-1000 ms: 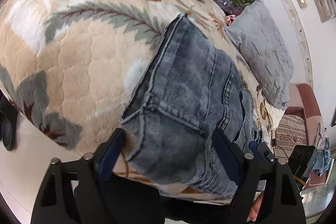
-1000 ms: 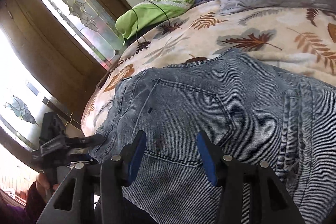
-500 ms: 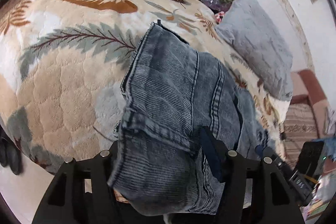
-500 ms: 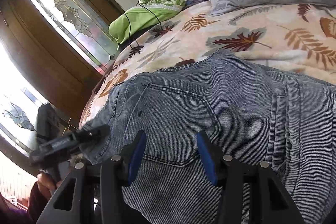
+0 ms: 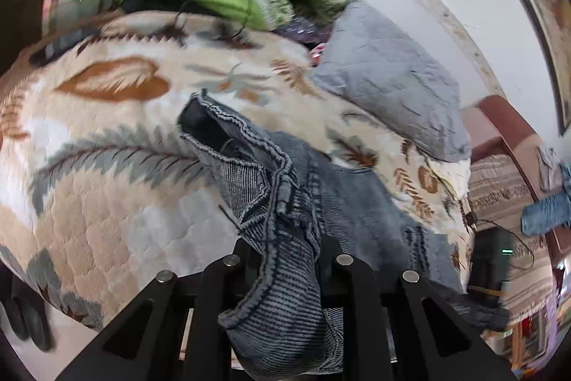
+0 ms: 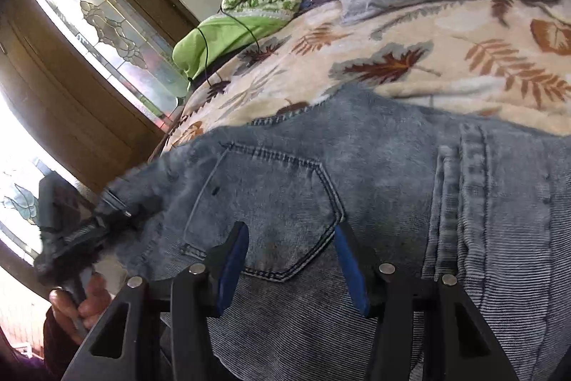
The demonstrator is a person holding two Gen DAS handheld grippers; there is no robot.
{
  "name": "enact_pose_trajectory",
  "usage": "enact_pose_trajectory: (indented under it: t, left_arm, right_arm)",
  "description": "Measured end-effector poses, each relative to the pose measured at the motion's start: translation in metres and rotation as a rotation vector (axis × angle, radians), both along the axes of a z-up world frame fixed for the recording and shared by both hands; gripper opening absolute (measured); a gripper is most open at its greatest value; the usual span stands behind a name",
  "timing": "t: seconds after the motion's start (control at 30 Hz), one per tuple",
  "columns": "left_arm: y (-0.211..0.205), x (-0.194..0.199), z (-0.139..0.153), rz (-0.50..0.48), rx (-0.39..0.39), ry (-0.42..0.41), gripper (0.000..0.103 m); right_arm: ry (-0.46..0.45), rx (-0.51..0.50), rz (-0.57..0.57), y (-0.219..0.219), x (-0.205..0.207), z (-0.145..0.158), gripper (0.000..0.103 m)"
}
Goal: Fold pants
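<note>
Lifted since the earlier frame: left claw [image 5: 285,259] closing on the jeans' [image 5: 278,202] hem; my right claw [image 6: 291,256] hovers spread over the back pocket [image 6: 264,209], fold beginning.

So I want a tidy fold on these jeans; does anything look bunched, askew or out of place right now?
Yes. The corner of the jeans caught in the left hand-held gripper, whose jaws are closing, is bunched and twisted, hem gaping open. A black cable trails over the green cloth onto the blanket.
</note>
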State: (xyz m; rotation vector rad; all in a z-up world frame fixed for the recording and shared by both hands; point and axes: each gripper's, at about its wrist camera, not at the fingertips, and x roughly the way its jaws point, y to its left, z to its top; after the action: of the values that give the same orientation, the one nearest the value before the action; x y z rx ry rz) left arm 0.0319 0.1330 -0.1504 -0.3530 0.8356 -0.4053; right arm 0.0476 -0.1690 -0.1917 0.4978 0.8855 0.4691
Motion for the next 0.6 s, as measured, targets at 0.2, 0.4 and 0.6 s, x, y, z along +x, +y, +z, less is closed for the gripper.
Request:
enact_pose_trajectory:
  t: [0.2,0.4,0.6]
  left_arm:
    - [-0.038,-0.025,0.046,-0.125,0.041,-0.122,0.019]
    - [-0.098,-0.042,0.082,-0.279,0.071,-0.198,0.019]
    - [-0.18,-0.051,0.094,-0.437,0.077,-0.204,0.019]
  right_arm:
    - [-0.013,-0.044,0.014,0.004,0.0,0.006,0.055]
    - [-0.106,0.137,-0.151,-0.068,-0.014,0.032,0.055]
    - [-0.122,0.281,-0.407,-0.16,-0.044,0.037,0.055]
